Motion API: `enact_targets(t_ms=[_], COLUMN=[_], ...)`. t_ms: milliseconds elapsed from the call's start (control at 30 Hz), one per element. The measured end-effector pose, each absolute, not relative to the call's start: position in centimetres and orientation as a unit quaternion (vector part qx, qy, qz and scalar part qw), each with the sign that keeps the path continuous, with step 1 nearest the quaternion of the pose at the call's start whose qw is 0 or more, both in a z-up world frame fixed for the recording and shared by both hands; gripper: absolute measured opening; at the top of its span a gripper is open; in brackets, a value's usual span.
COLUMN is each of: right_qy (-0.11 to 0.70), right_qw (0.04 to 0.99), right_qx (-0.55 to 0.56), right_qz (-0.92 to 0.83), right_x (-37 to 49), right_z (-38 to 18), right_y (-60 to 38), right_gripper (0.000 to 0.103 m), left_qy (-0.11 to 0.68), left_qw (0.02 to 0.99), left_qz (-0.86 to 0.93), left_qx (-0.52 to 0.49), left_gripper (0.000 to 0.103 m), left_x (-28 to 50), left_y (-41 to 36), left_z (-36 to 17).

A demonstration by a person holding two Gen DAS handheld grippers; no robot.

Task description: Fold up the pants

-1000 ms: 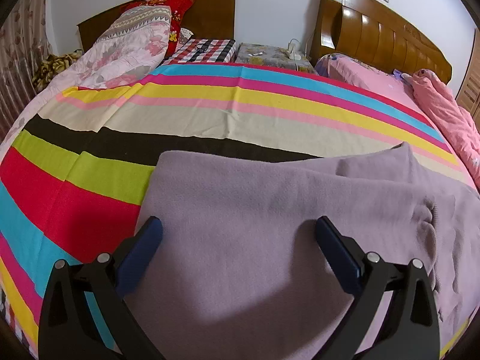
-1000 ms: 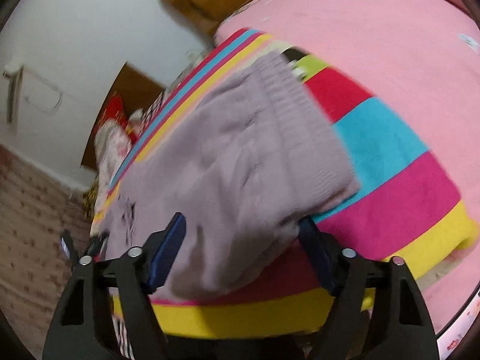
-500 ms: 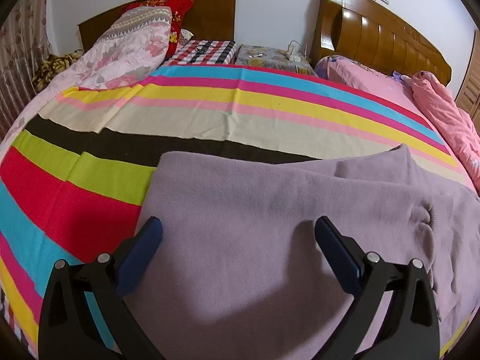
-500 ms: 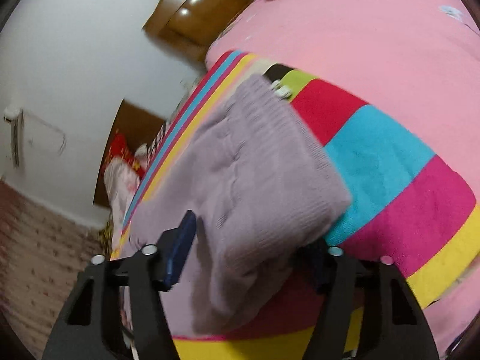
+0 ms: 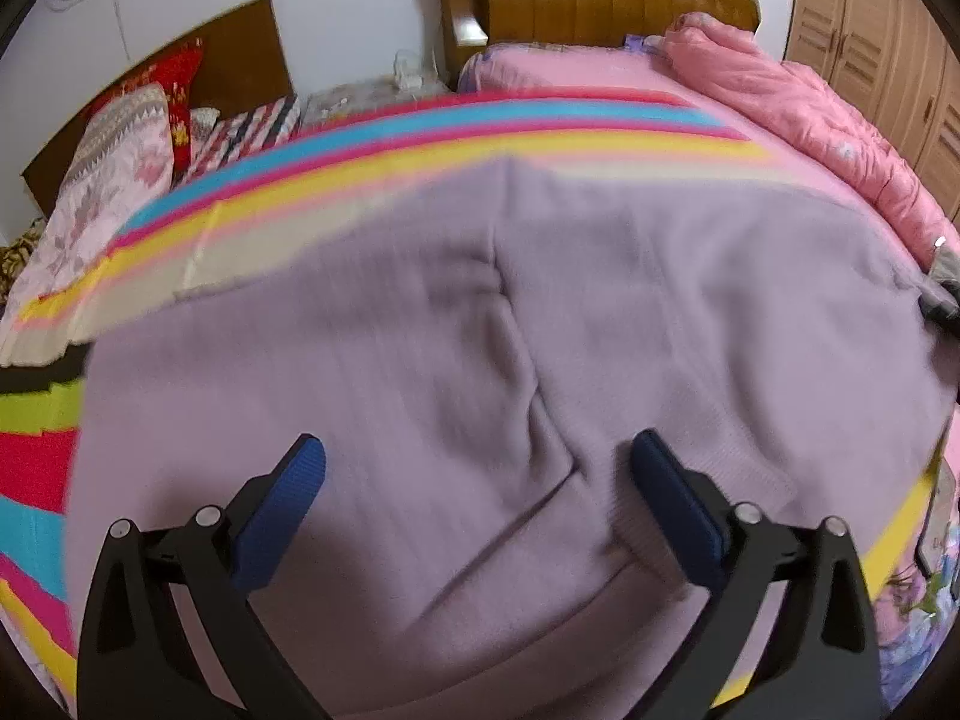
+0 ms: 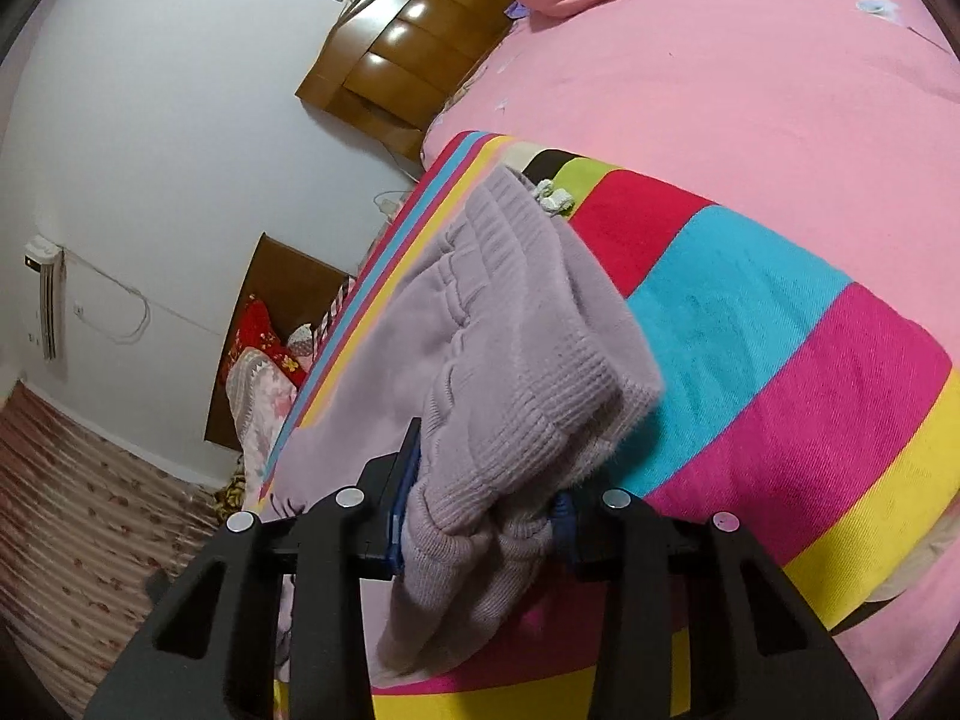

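The lilac knitted pants (image 5: pixel 456 360) lie spread on the rainbow-striped bedsheet (image 6: pixel 780 360) beneath the left gripper (image 5: pixel 477 468), jaws wide apart. The right gripper (image 6: pixel 480 498) is closing, pinching their ribbed cuff.

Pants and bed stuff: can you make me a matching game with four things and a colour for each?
Things:
1. pants
2. headboard
3. puffy quilt
4. pads of the left hand-held gripper

Colours:
A. blue
B. pink
C. lilac
D. brown wood

Pairs: 1-C, 2-D, 3-B, 4-A
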State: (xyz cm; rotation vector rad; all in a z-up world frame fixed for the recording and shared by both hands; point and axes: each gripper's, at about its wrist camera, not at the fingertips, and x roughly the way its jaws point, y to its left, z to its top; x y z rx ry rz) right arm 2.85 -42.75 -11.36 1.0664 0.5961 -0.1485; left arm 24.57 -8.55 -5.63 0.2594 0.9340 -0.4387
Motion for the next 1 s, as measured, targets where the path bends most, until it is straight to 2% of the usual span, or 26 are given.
enact_targets(t_ms=[67,633,900,1000], right_qy=[0.28,0.301,0.303,0.308], right_qw=[0.816,0.805,0.812,0.809], right_qx=[0.5,0.503,0.487,0.49], right_qz=[-0.072,-0.093,-0.105,-0.104], right_x=[2.9,3.4,3.4,3.4], right_z=[-11.2,-11.0,-10.9,-10.9], right_y=[-42.7,-42.8,-42.2,-42.3], right_gripper=[0.038,0.04,0.036,0.039], left_qy=[0.444,0.435,0.433,0.433], left_qw=[0.863,0.867,0.867,0.867], left_qz=[-0.218,-0.224,-0.225,-0.225], left_qx=[0.1,0.1,0.1,0.1], left_gripper=[0.102,0.102,0.102,0.102], left_x=[24.9,24.0,24.0,23.9], left_y=[-8.0,-6.9,-7.0,-7.0], left_z=[-6.1,-6.6,-6.6,-6.6])
